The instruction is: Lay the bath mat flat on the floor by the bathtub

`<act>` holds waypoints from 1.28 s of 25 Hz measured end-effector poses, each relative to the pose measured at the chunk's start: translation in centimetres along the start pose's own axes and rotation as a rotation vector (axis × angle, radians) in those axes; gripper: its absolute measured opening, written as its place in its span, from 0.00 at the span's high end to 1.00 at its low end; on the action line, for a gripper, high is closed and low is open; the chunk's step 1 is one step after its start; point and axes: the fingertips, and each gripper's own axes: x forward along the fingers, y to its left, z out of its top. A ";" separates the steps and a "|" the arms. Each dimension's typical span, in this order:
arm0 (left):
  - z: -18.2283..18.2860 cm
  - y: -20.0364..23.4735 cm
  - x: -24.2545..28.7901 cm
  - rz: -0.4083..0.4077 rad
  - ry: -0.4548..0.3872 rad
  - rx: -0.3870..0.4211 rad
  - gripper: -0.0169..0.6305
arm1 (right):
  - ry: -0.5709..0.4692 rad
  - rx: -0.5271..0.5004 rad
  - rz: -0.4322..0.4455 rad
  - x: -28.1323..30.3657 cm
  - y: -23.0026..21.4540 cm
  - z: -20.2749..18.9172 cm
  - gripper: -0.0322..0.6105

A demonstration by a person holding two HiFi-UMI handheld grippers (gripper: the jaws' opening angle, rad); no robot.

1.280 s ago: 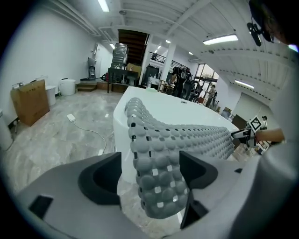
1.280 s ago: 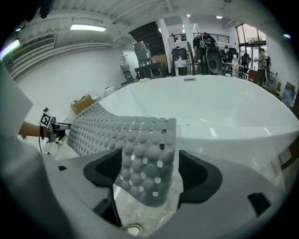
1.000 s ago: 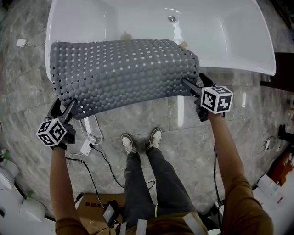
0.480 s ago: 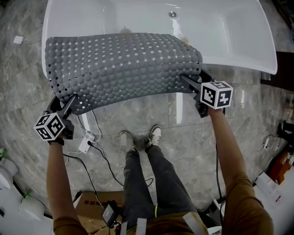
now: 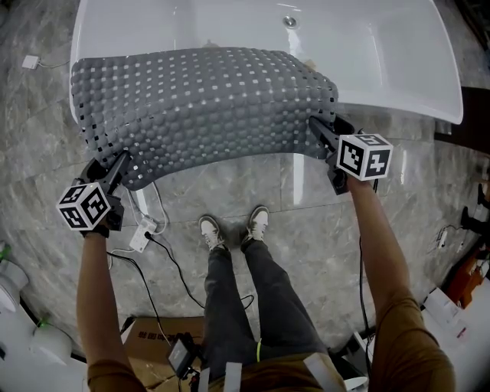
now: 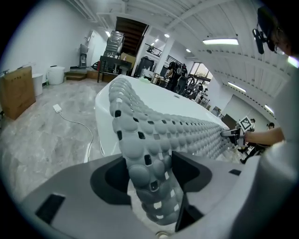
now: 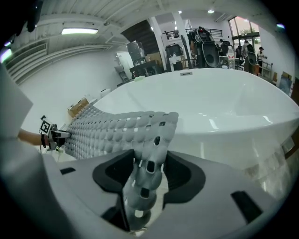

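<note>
**Holding the mat stretched over the tub's near rim**

You are gripping the bath mat (image 5: 203,103) at both ends. The left gripper (image 5: 116,167) and right gripper (image 5: 319,132) are each clamping its nubbed edge between their fingers (image 6: 106,179). The mat is hanging in the air, bowed slightly, above the floor (image 5: 230,184) and the near rim of the bathtub (image 5: 383,65). To lay it well, you should be holding both ends level and lowering it onto bare floor beside the tub, clear of your shoes (image 5: 233,228) and the white plug (image 5: 142,241). Farther off, the tub is showing only its drain (image 5: 289,21); the mat is hiding part of the basin.
</note>
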 end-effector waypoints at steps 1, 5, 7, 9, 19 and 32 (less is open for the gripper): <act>0.0 -0.2 -0.1 0.007 0.006 0.019 0.56 | -0.009 0.004 0.004 -0.2 0.3 0.2 0.65; -0.1 -1.2 -0.6 0.082 0.021 0.145 0.63 | -0.032 -0.049 -0.002 -0.7 1.9 0.8 0.82; 0.1 -1.8 -1.1 0.136 0.014 0.211 0.66 | -0.032 -0.091 -0.007 -0.9 2.7 1.0 0.84; 0.7 -2.1 -1.7 0.170 -0.012 0.204 0.70 | -0.035 -0.089 0.007 -1.2 3.2 1.0 0.85; 1.9 -3.2 -4.3 0.222 -0.058 0.230 0.82 | -0.100 -0.139 0.020 -3.8 5.9 2.0 0.86; 5.7 -8.8 -9.6 0.180 -0.180 0.351 0.84 | -0.217 -0.285 0.042 -10.1 11.2 4.4 0.87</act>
